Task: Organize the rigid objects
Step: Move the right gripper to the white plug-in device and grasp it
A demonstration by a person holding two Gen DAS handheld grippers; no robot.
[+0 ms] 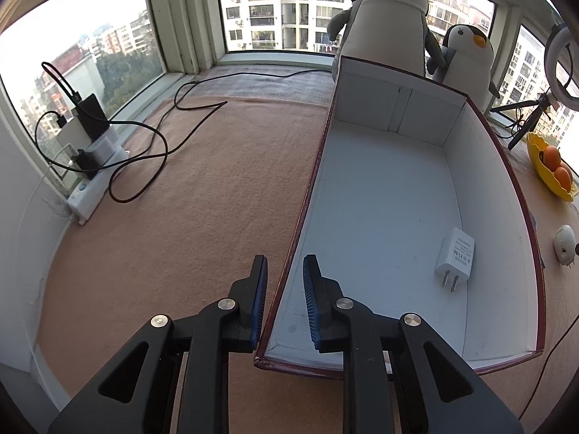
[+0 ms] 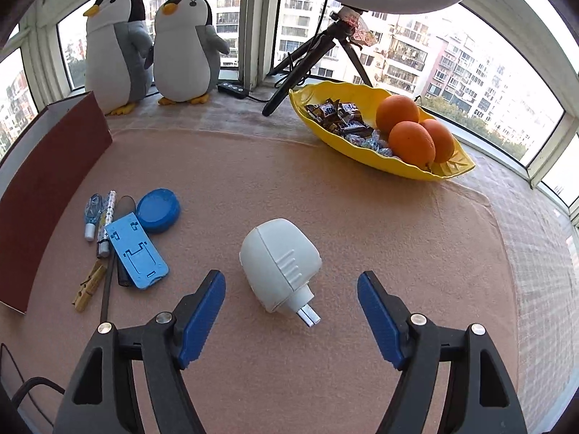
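A white-lined box with dark red outer walls (image 1: pixel 535 253) stands on the tan cloth, and a white USB charger (image 1: pixel 455 258) lies inside it. My left gripper (image 1: pixel 286 260) straddles the box's near left wall with a narrow gap; the pads do not press on it. In the right wrist view my right gripper (image 2: pixel 289 276) stands wide open just behind a white rounded plug-in device (image 2: pixel 278 264) lying on the cloth, without touching it. Left of that device lie a blue phone stand (image 2: pixel 135 253), a blue lid (image 2: pixel 158 209), small tubes (image 2: pixel 92 213) and a wooden clothespin (image 2: pixel 88 285), next to the box (image 2: pixel 54 181).
Two plush penguins (image 2: pixel 181 47) stand by the window behind the box. A yellow dish (image 2: pixel 445 170) with oranges and sweets sits at the back right, beside a ring light tripod (image 2: pixel 307 54). A power strip with chargers and black cables (image 1: pixel 90 166) lies left of the box.
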